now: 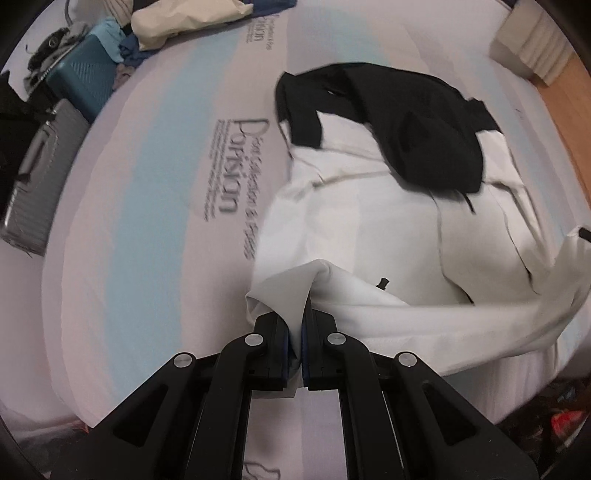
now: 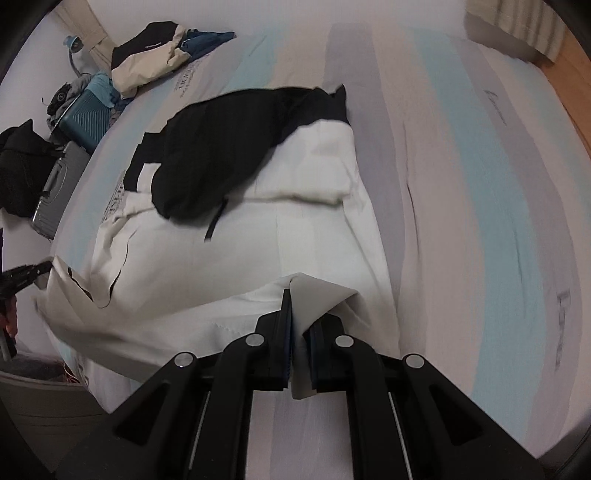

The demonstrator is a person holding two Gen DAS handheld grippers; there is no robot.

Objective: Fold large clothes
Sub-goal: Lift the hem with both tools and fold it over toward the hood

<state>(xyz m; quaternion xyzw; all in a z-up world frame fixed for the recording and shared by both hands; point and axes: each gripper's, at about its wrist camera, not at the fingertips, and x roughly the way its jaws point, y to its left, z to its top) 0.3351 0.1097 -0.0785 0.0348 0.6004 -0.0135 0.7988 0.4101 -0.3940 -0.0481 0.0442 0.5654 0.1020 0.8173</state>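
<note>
1. My left gripper [image 1: 295, 332] has its jaws clenched on a hem corner of the white-and-black jacket [image 1: 369, 206].
2. My right gripper [image 2: 301, 328] pinches the opposite corner.
3. The jacket lies on the bed [image 1: 147, 221], stretching away from both jaws towards its black hood end.

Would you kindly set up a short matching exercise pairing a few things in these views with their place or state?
Things:
1. white and black jacket
2. teal suitcase
3. cream garment
4. left gripper

Place or state:
A. standing beside the bed
B. shut on white fabric
C. bunched at the far end of the bed
D. spread across the bed

Pairs: 1-D, 2-A, 3-C, 4-B
</note>
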